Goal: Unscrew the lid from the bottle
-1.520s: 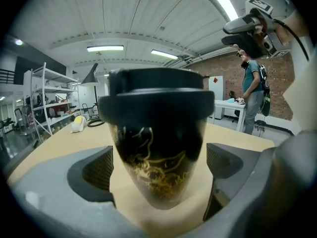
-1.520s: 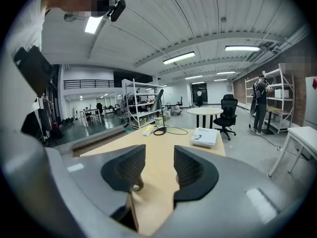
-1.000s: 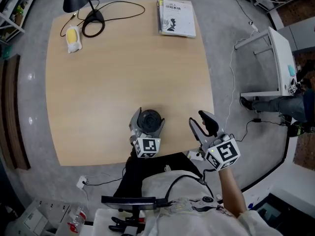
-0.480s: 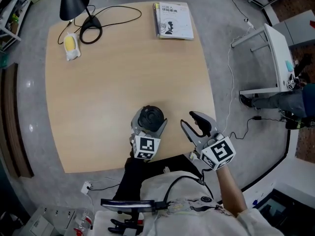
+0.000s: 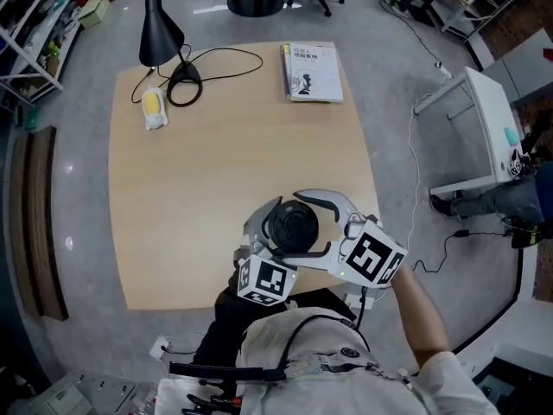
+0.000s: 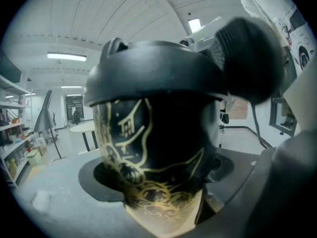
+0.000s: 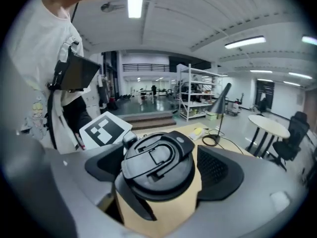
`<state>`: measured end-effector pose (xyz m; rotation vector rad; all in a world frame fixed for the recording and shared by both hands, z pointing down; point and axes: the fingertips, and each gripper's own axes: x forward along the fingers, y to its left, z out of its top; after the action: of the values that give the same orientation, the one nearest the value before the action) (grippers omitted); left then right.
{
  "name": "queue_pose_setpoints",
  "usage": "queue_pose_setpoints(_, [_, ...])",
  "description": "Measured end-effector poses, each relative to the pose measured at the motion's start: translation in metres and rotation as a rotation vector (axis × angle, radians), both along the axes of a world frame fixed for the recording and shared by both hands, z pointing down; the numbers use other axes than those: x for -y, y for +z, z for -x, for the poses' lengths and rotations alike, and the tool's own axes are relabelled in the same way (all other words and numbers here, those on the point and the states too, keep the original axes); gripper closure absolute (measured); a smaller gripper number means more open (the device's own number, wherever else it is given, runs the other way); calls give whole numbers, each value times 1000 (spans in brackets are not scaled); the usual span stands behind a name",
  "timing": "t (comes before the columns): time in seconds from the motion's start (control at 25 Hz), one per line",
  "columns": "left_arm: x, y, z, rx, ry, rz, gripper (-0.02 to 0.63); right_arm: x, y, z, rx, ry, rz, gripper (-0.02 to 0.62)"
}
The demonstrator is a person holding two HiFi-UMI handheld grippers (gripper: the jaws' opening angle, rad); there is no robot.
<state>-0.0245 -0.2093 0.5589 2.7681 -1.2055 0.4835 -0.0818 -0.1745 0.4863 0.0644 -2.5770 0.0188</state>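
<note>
A black bottle with gold drawings [image 6: 158, 148] stands near the front edge of the wooden table [image 5: 199, 188]. Its black lid [image 5: 291, 226] has a flip handle on top [image 7: 158, 165]. My left gripper [image 5: 278, 240] reaches in from the front and is shut on the bottle's body, with both pads against it [image 6: 163, 202]. My right gripper [image 5: 295, 226] comes in from the right at lid height. Its jaws are opening: the lid sits between them [image 7: 161, 175], and a strip of table shows between the lid and the right pad [image 7: 220, 172].
A book [image 5: 312, 73] lies at the table's far edge. A black desk lamp [image 5: 162, 33] with a looped cable and a yellow-white object [image 5: 153, 107] are at the far left. A white desk [image 5: 484, 119] and a person's leg [image 5: 510, 197] are off to the right.
My right gripper has swung left from beside the table's front right corner onto the lid, and its jaws stand wider. The left gripper has stayed on the bottle.
</note>
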Motion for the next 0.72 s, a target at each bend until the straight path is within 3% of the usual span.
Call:
queue_pose_setpoints(0.08, [-8, -19, -11, 6, 41, -4, 178, -10, -11, -2, -13, -93, -10, 118])
queue_pose_setpoints(0.2, [-19, -47, -28, -45, 92, 9, 183, -23, -48, -7, 74, -188, 23, 118])
queue_pose_setpoints(0.32, [-34, -67, -49, -50, 169, 5, 183, -41, -69, -26, 94, -317, 29, 120])
queue_pose_setpoints(0.44, [-64, -82, -81, -78, 323, 27, 183, -72, -82, -56, 109, -566, 67, 120])
queue_pose_setpoints(0.56, [-87, -98, -112, -200, 408, 86, 183, -93, -90, -85, 111, -780, 212, 118])
queue_pose_setpoints(0.64, [-85, -100, -118, -246, 362, 116, 183, -91, -94, -91, 93, -769, 224, 115])
queue_pose_setpoints(0.68, [-81, -98, -117, -248, 312, 125, 183, -85, -97, -93, 85, -707, 182, 104])
queue_pose_setpoints(0.72, [-75, -95, -112, -238, 249, 131, 183, -77, -101, -95, 82, -615, 126, 47])
